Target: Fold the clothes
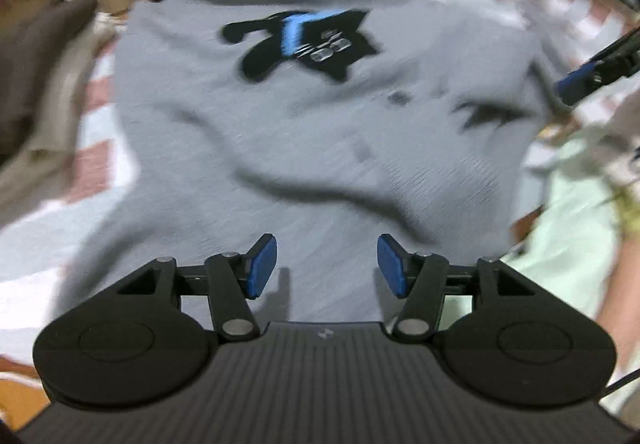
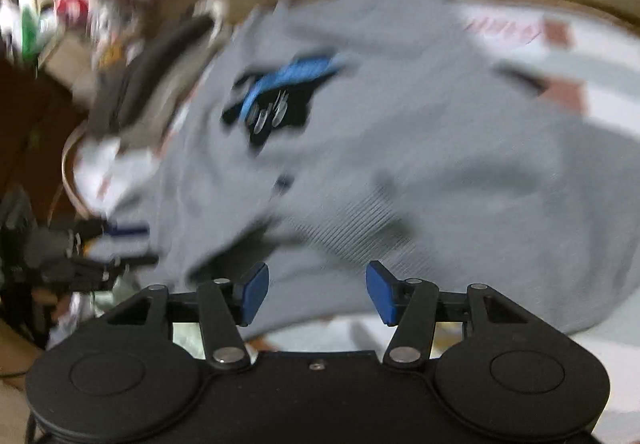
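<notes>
**Grey top spread out, unfolded**

We see one grey top (image 1: 304, 147), knit, spread flat on a checked sheet (image 1: 100, 179) in pink, white and pale blue. Black print (image 1: 296, 43) with a blue stripe and small silver marks sits on the far half; a smaller dark mark lies to its right. Ribbed near edge is rumpled, with a thick raised crease running across the middle. In the right wrist view we see the same top (image 2: 440, 163) lying diagonally, print (image 2: 276, 99) to the left, near hem lifted in a fold. Both views blurred; fine detail unreadable.
</notes>
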Motion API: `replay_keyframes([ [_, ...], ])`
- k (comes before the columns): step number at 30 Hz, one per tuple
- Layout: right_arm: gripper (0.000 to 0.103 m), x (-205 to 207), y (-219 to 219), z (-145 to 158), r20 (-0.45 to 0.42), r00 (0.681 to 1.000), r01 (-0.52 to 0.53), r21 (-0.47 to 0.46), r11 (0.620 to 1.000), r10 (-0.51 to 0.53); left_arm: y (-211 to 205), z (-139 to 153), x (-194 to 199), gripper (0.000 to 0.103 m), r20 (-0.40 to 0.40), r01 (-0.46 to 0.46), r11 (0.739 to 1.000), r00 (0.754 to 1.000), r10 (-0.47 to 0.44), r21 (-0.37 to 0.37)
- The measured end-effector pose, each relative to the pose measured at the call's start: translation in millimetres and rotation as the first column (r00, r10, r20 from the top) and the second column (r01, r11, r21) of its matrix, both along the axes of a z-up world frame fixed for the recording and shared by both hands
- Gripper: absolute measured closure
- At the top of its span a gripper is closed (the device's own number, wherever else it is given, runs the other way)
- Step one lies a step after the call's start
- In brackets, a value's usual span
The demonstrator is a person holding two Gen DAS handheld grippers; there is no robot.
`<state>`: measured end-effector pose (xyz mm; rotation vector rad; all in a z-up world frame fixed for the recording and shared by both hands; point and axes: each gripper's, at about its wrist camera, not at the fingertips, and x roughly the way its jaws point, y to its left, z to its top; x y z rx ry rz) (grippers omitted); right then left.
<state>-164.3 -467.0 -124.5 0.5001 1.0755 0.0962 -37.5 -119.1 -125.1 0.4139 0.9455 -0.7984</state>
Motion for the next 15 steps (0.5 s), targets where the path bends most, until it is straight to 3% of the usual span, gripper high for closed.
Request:
replay_keyframes([
  [3,0.043,19.5,29.5,-10.7,-0.02,0.998,-0.06,0.013,0.998,0.06,32.7,-6.6,9.5,0.048,-0.02,-0.185,0.981,0.982,0.187,0.05],
  [7,0.043,45.5,68.9,-25.1,-0.046,0.989,-0.139,0.031,0.99,0.14,96.2,-10.9,15.0,0.048,-0.069,-0.465,0.885,0.882,0.466,0.026],
  [9,0.041,58.5,88.6,-32.2,-0.058,0.982,-0.178,0.041,0.983,0.18,127.3,-9.5,13.4,0.041,-0.073,-0.545,0.838,0.836,0.544,-0.002],
  [12,0.041,78.0,118.2,-43.0,-0.075,0.968,-0.236,0.057,0.97,0.24,162.0,-14.6,12.1,0.039,-0.072,-0.618,0.786,0.785,0.616,-0.012],
  [15,0.045,89.7,139.3,-62.8,-0.116,0.951,-0.288,-0.003,0.958,0.286,184.4,-27.9,18.2,0.037,-0.125,-0.67,0.742,0.739,0.662,-0.025],
])
